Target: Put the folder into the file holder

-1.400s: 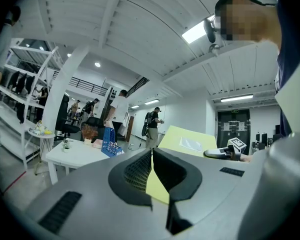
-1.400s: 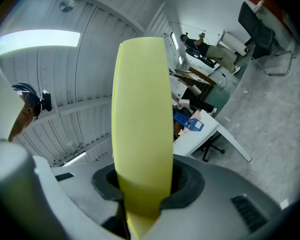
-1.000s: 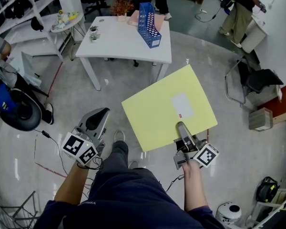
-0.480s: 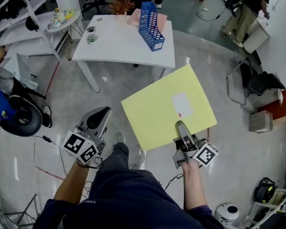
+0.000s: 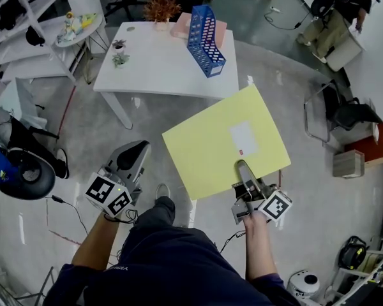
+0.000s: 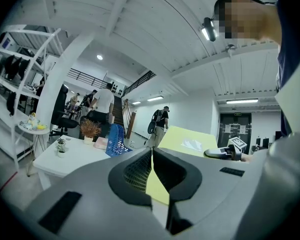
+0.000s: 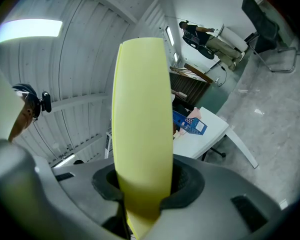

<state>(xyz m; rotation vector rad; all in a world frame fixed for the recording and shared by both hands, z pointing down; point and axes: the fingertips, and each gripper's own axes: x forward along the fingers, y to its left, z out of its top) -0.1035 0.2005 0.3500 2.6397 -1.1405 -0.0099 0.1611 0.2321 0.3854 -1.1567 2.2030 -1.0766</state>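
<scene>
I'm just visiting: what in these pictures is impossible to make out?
Print on the white label of the yellow folder: head view, too small.
Inside of the blue file holder: head view, hidden by its own walls.
Lower jaw of the right tool: head view, under the folder.
Much of the white table: right tool view, blocked by the clamped folder.

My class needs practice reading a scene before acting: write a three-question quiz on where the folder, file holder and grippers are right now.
1. True or false: the yellow folder already stands in the blue file holder.
2. What holds the folder? A. the right gripper B. a bare hand C. nothing, it lies on the floor
3. Fill in: the file holder stands on a white ____.
Key: 1 false; 2 A; 3 table.
</scene>
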